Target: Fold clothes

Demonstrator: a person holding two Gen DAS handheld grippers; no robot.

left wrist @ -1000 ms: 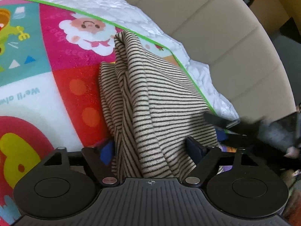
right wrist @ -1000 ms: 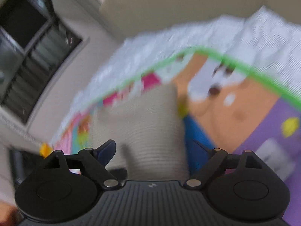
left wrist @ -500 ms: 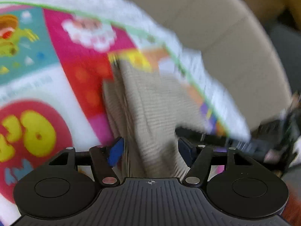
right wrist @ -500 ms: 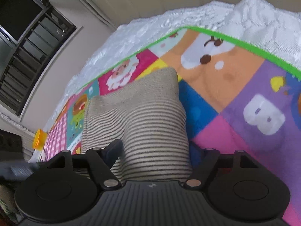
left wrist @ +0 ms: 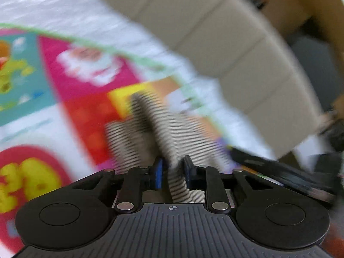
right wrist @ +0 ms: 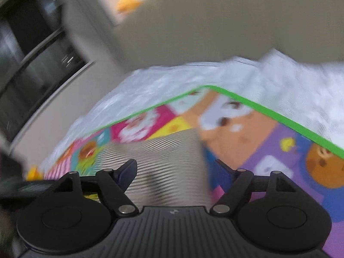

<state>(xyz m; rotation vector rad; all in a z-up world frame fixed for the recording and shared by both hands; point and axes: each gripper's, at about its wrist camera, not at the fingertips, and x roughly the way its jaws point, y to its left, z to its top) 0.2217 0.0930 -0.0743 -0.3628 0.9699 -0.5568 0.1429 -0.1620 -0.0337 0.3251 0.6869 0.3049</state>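
Striped garment [left wrist: 172, 133] runs lengthwise away from left gripper [left wrist: 173, 173], pinched.

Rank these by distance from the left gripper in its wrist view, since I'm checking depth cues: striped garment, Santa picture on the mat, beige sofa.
1. striped garment, pinched in the left gripper.
2. Santa picture, ahead, left.
3. beige sofa, beyond the mat's edge.

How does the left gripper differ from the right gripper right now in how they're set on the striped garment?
The left gripper has its jaws drawn close, pinching a fold of the beige black-striped knit garment; the right gripper has its jaws spread wide, gripping nothing. The cloth bunches into a ridge at the left gripper but lies broad and flat between the right gripper's fingers. Both are black and point over the colourful cartoon play mat.
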